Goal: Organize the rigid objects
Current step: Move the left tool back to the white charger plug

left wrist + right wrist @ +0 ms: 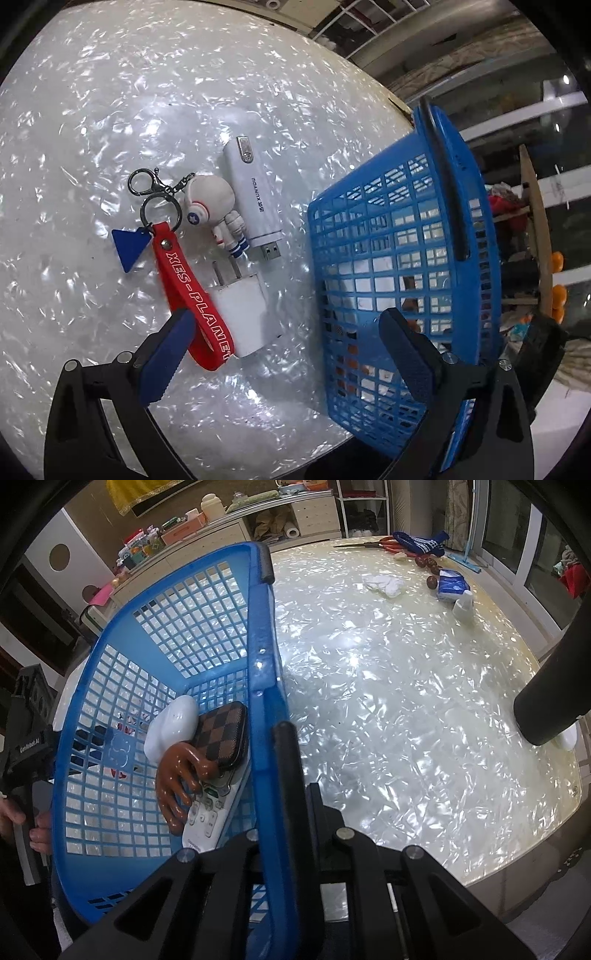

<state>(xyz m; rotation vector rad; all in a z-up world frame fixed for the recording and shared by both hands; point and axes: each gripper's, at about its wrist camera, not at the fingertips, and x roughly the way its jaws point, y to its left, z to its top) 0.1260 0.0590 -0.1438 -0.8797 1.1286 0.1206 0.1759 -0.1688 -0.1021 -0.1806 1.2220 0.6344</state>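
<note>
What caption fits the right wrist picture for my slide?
Right gripper clamps the blue basket rim, with remote and checkered pouch inside.

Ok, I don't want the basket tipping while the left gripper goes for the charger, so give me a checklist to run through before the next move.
1. Right gripper shut on the basket rim: ok.
2. Blue basket sitting flat on the table: not ok, it is tilted.
3. Left gripper open and empty: ok.
4. White charger free to lift: not ok, the red strap lies against its edge.
5. Room left in the basket: ok, its contents sit bunched in one corner.
6. Remote and brown claw clip settled: cannot tell.
</note>
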